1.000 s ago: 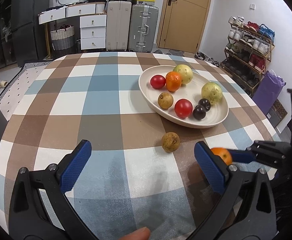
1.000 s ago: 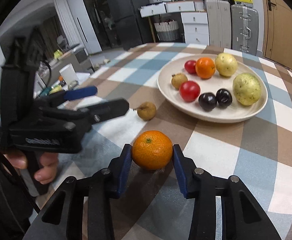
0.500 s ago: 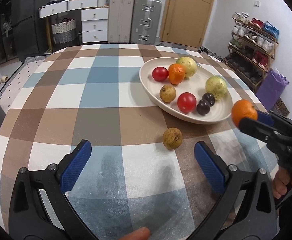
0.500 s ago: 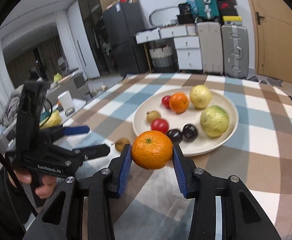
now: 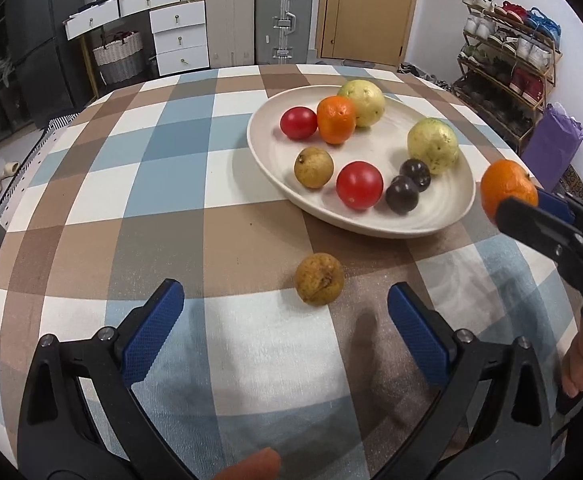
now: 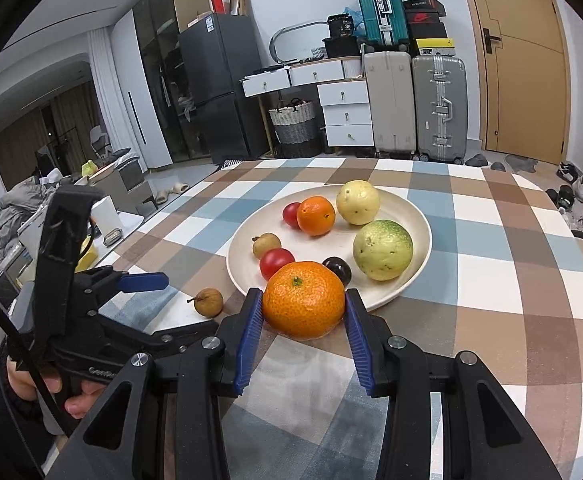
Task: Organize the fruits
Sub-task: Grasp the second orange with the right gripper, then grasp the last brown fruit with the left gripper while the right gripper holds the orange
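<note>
My right gripper (image 6: 302,312) is shut on an orange mandarin (image 6: 303,298) and holds it in the air just before the near rim of the cream plate (image 6: 421,216). The left wrist view shows that same mandarin (image 5: 505,188) at the right, beside the plate (image 5: 267,152). Several fruits lie on the plate: tomatoes, a second mandarin (image 5: 335,119), two yellow-green guavas, two dark plums, a small brown fruit. Another small brown fruit (image 5: 318,278) lies on the checked tablecloth, just ahead of my left gripper (image 5: 285,316), which is open and empty.
The table wears a blue, brown and white checked cloth (image 5: 163,184). Behind it stand suitcases (image 6: 437,108), white drawers (image 6: 345,114) and a wicker basket (image 6: 293,120). A shoe rack (image 5: 507,80) and a purple bag (image 5: 553,146) are off to the right.
The right gripper lifted the mandarin off the cloth and carried it toward the plate's near rim. The left gripper moved forward, closer to the loose brown fruit, still open.
</note>
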